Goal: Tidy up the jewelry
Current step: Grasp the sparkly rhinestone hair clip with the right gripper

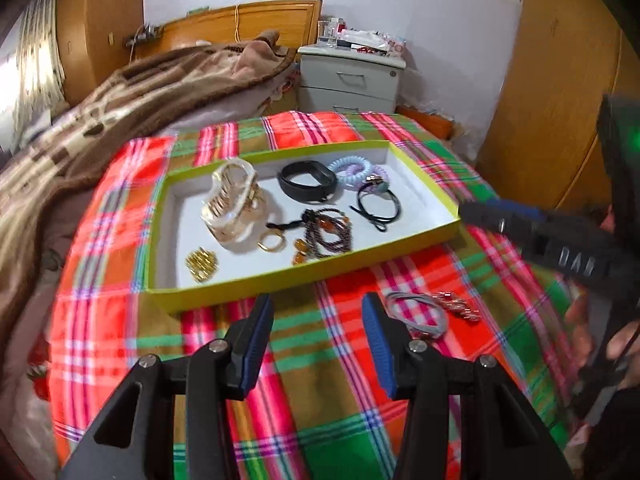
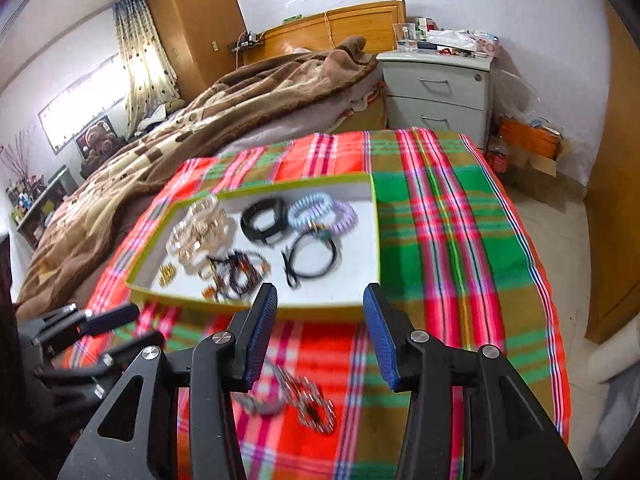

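White walls, wooden wardrobe, curtained bright window, grey nightstand, brown-blanketed bed.

The plaid cloth looks woven and matt; the tray is smooth white card inside. A hair claw shines, clear glossy plastic with gold metal — the black bracelet is dull and smooth. The tongs' pads are ribbed blue rubber.

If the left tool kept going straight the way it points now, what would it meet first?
Probably the plaid cloth just short of the yellow-green tray, or that tray's near wall; depth is unclear. The left tool is open and empty.
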`<state>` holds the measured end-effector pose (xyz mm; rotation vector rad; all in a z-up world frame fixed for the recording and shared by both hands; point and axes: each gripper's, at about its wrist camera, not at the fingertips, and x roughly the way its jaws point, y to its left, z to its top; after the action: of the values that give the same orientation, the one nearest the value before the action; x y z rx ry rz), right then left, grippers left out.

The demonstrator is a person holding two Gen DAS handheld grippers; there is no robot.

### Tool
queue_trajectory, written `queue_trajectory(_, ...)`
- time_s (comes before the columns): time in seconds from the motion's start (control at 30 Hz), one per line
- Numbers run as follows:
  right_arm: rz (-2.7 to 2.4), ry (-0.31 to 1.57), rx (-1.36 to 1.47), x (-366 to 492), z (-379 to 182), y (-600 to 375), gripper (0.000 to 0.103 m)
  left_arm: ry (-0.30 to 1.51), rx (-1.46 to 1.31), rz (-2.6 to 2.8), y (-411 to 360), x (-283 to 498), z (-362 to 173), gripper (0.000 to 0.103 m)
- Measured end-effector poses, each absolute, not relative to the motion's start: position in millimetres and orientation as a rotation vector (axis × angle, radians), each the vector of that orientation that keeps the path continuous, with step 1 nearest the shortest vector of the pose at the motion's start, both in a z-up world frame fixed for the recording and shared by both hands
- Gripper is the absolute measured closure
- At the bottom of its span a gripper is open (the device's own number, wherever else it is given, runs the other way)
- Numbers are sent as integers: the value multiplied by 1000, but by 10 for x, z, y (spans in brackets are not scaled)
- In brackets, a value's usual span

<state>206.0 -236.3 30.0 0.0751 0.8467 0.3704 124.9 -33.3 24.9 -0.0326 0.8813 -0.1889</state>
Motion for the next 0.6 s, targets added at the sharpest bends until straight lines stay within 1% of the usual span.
queue_trajectory(0.2, 360, 884, 84, 1930, 139, -2492, 57, 903, -132, -231, -255, 1219, 179, 55)
queue_trajectory(0.27, 366, 898, 89, 1873, 79, -2522, 57, 918, -144, -244, -249, 1221, 146, 53)
queue_trajectory(0.37, 378, 921, 69, 1778, -7, -2528, 57, 951, -196, -268, -201, 1234, 81, 52)
queue_trajectory(0.6, 452, 905, -5, 1618, -84, -2410, 57, 980, -226, -260, -145, 1228, 23, 52)
